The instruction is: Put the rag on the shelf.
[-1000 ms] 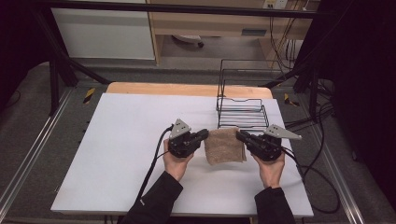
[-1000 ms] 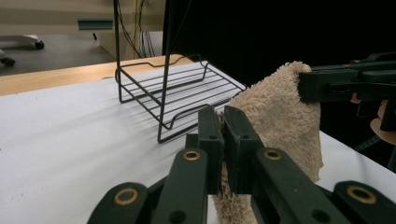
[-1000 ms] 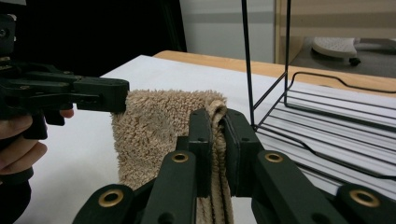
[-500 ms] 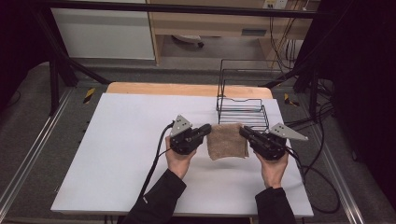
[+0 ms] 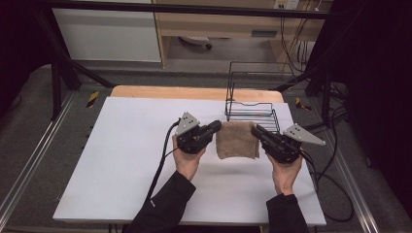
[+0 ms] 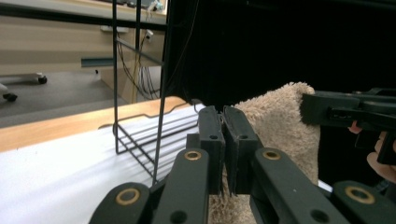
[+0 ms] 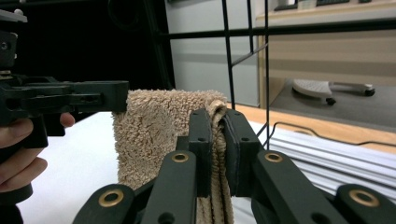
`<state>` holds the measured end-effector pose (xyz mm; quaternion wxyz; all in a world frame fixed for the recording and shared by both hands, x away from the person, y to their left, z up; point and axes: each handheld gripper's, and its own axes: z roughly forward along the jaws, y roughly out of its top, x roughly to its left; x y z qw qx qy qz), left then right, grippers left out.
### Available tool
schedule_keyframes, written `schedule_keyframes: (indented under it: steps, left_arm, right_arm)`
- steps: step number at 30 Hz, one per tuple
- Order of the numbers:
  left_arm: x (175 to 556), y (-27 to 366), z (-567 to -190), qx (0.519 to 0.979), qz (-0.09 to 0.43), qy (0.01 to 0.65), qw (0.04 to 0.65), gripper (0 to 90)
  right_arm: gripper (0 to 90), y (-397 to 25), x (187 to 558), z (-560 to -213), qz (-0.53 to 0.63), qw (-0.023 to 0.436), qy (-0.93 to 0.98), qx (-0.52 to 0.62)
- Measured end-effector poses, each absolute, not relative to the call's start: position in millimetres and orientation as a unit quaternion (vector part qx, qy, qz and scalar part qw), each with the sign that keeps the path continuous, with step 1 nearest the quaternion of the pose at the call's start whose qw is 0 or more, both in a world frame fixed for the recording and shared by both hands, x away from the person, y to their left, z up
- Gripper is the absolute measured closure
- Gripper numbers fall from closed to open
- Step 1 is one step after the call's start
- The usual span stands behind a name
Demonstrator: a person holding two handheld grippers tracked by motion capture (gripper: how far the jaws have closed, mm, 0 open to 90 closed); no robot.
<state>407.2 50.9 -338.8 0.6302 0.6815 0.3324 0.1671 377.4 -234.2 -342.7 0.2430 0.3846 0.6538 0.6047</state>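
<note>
While the folded brown towel (image 5: 237, 140) hangs off the white table (image 5: 121, 160) between the two hands, each gripper pinches one of its upper corners. The left gripper (image 5: 217, 127) comes in from the towel's left side, and in the left gripper view its jaws are pressed nearly together, with the pile of the towel (image 6: 280, 126) showing just behind and below them; the fabric caught between them is hard to make out there, so the hold on that corner is probably a thin one. The right gripper (image 5: 254, 130) holds the opposite corner, and in the right gripper view its jaws clamp a thick folded edge of the towel (image 7: 154, 135). The towel hangs flat and roughly upright between them, just in front of the black wire rack (image 5: 250, 109) standing at the far right of the table.
</note>
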Motion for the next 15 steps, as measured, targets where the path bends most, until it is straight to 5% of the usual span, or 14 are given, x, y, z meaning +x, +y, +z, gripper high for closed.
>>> schedule_keyframes:
  steps: [15]
  left_arm:
    - [421,43,-312,0.666,0.184,0.323,0.647,86.3]
  right_arm:
    - [82.5,-237,386,-319,0.624,0.27,0.626,0.383]
